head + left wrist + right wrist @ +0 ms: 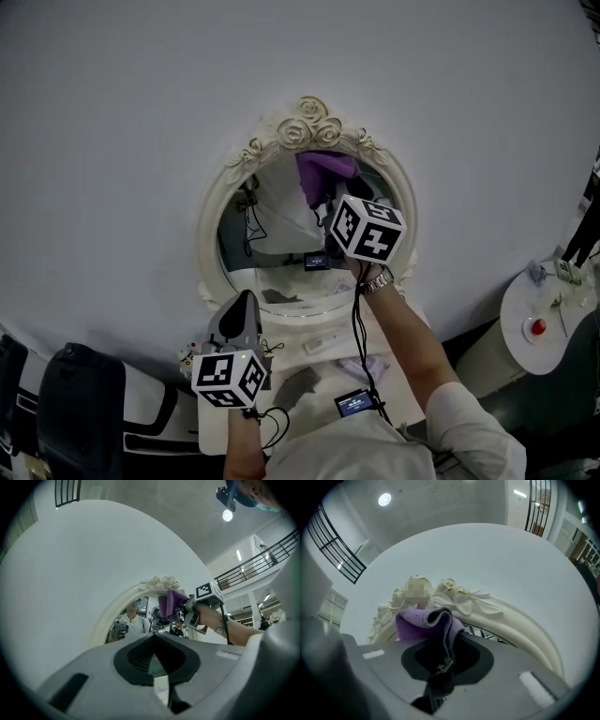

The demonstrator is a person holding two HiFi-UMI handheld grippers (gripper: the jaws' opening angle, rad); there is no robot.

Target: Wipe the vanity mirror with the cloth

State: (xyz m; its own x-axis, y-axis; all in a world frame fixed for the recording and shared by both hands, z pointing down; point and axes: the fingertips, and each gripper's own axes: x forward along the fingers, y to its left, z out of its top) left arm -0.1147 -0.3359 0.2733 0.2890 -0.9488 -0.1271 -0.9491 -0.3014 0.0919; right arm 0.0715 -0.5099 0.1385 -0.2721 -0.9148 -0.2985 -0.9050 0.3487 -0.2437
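An oval vanity mirror with an ornate cream frame hangs on the white wall. A purple cloth is pressed against the top of the glass, just under the frame's carved roses. My right gripper is shut on the cloth, and its marker cube sits in front of the mirror's right half. In the right gripper view the cloth bunches out of the shut jaws, close to the frame. My left gripper stays low at the mirror's bottom left, shut and empty, apart from the glass.
A white vanity top with small items lies below the mirror. A round white side table holding a red object stands at the right. Dark furniture fills the lower left.
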